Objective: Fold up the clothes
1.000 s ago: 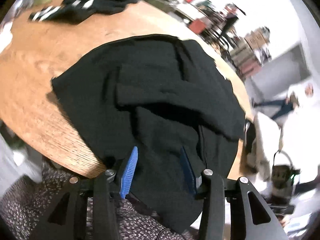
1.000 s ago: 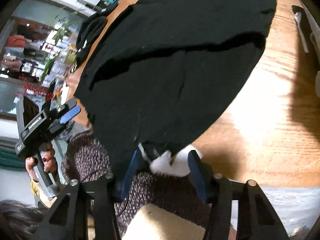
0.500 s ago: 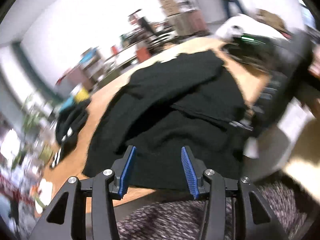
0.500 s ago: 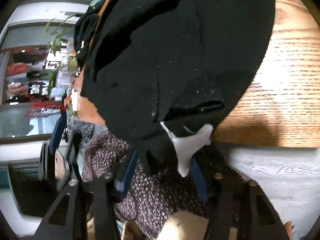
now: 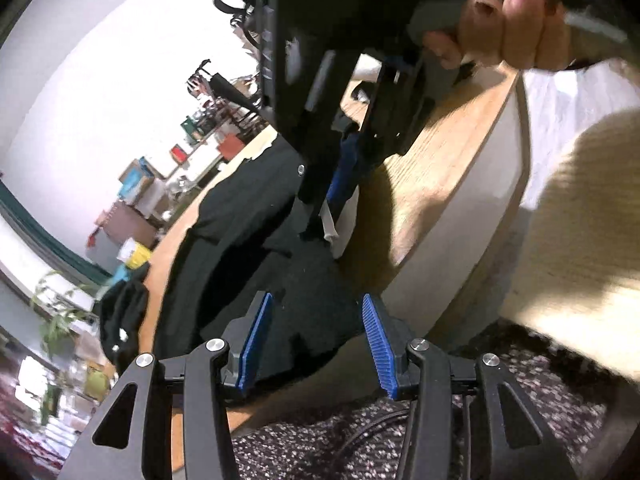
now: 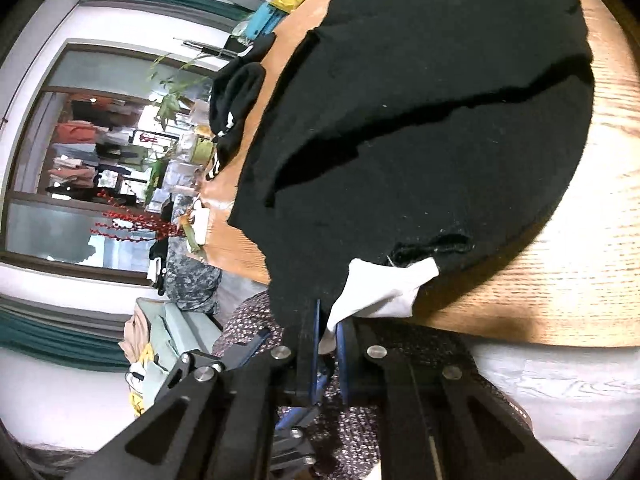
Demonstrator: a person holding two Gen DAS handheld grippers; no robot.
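Observation:
A black garment [image 6: 440, 120] lies spread and partly folded over on the round wooden table [image 6: 580, 260], its near edge hanging over the rim. My right gripper [image 6: 328, 334] is shut on that hanging edge, pinching black cloth and a white label [image 6: 380, 292]. In the left wrist view the same garment [image 5: 248, 240] runs off to the left. My left gripper [image 5: 316, 344] is open at the table rim, over the garment's near edge with nothing clamped. The right gripper [image 5: 340, 188], held by a hand [image 5: 500, 28], hangs above it with the label [image 5: 330, 222] beneath.
A second black garment with white stripes [image 6: 236, 100] is bunched at the table's far side. A cream sleeve [image 5: 580, 220] and a speckled fabric lap [image 5: 360, 440] sit close below the table edge [image 5: 460, 216]. Shelves, plants and a window fill the room behind.
My right gripper has closed on the garment's hanging edge and label. My left gripper has swung round from over the garment to low at the table rim, still open.

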